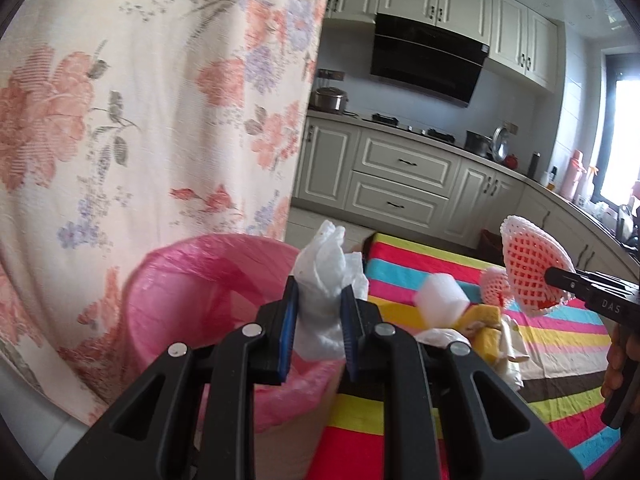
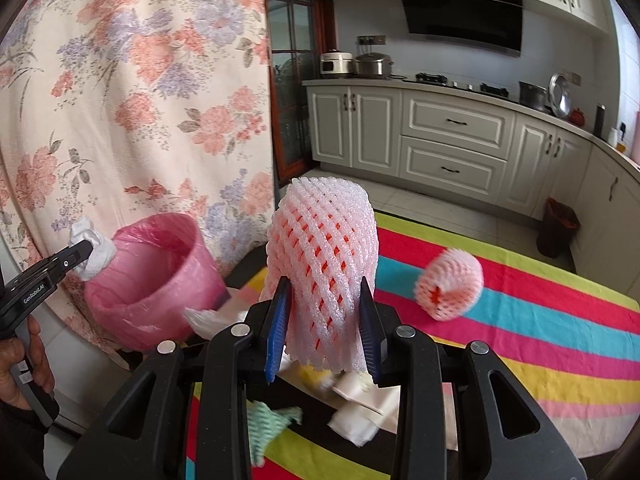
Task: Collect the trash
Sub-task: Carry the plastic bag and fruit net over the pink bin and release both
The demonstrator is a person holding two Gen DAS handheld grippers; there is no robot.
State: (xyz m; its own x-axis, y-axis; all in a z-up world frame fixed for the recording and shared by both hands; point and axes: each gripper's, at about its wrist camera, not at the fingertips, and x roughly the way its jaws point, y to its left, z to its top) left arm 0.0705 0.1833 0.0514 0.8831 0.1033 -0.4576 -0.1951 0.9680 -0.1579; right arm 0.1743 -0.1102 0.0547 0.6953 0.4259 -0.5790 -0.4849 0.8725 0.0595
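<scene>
Only the right wrist view shows a green net scrap (image 2: pixel 268 428) low on the striped cloth (image 2: pixel 540 344). The pink-lined bin (image 2: pixel 160 280) looks empty, though its bottom is hidden. Two foam nets – one pinched in the right gripper (image 2: pixel 324 320), one (image 2: pixel 448 286) lying loose. The left gripper (image 1: pixel 318 316) clamps crumpled white tissue (image 1: pixel 326 272) just beside the bin's rim

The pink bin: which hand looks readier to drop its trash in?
Left, probably. The left gripper, shut on a crumpled white tissue, hangs at the pink bin rim. The right gripper, gripping a foam fruit net, is farther over the striped cloth.
</scene>
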